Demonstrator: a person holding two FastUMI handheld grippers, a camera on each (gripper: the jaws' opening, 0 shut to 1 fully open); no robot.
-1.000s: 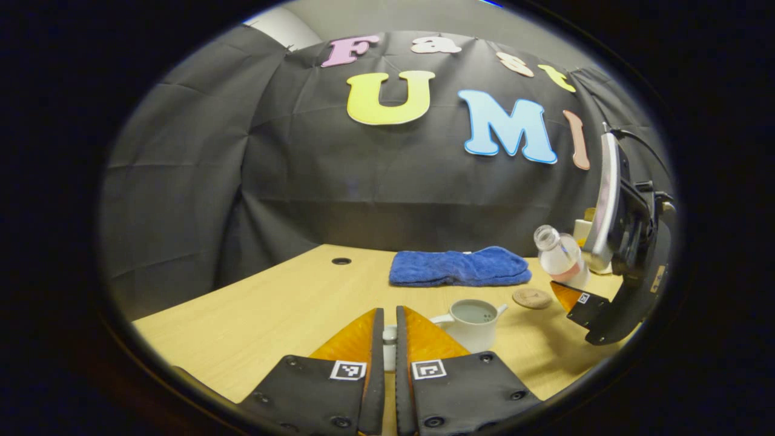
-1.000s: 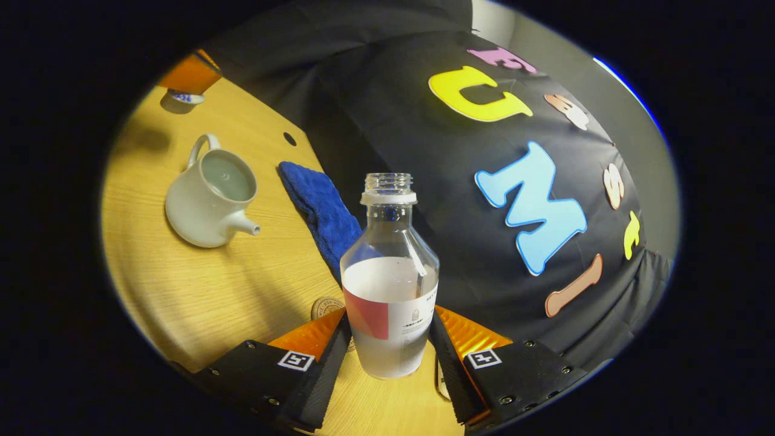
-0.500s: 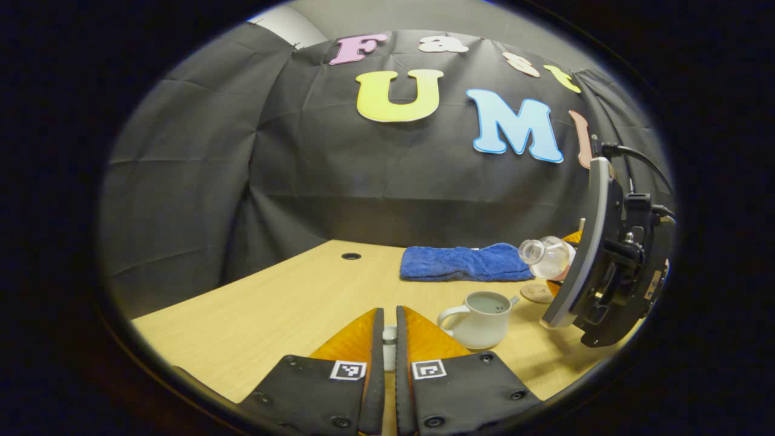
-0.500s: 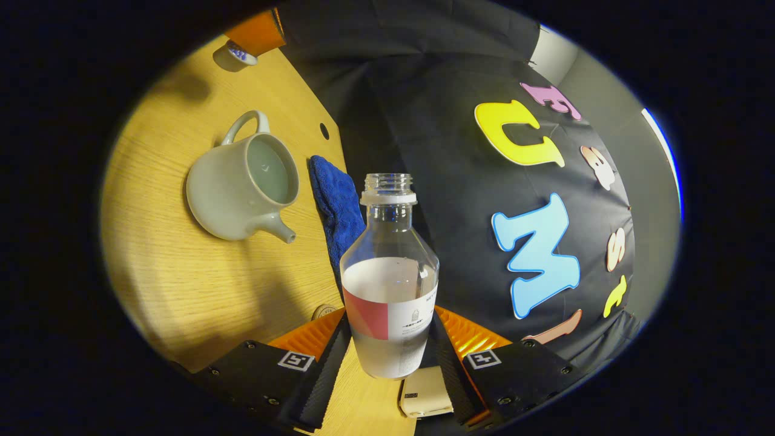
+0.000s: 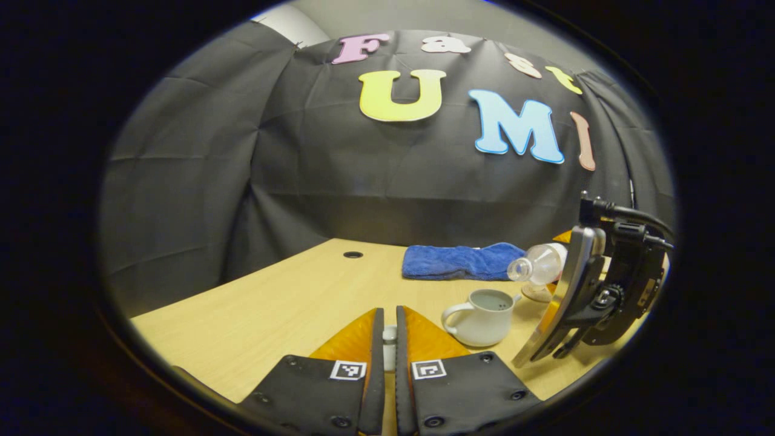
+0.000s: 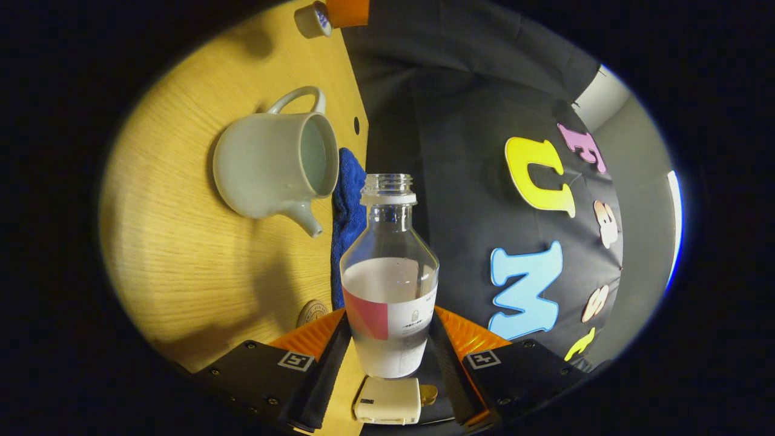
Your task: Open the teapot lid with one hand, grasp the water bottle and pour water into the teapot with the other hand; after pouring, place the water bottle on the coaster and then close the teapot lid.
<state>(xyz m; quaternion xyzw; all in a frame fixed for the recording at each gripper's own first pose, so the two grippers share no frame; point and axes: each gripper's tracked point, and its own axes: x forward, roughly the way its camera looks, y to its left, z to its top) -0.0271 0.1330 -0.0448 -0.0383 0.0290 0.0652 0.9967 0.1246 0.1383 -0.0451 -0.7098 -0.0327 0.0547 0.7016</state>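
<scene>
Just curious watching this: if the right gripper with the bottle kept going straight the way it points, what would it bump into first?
Probably the blue towel: the right gripper points the water bottle just above the teapot; depth is unclear.

Count of things on the bench (image 5: 284, 303)

One teapot (image 5: 481, 309), one lid (image 5: 390, 348), one water bottle (image 6: 389, 284), one coaster (image 6: 312, 313), one blue towel (image 5: 460, 261), one small pale box (image 6: 387, 401), and two claws: left claw (image 5: 385, 339), right claw (image 6: 387, 339).

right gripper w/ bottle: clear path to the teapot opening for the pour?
Probably yes. The right gripper holds the water bottle tipped toward the teapot; the pot's mouth is open, with the lid held aside in the left gripper.
</scene>
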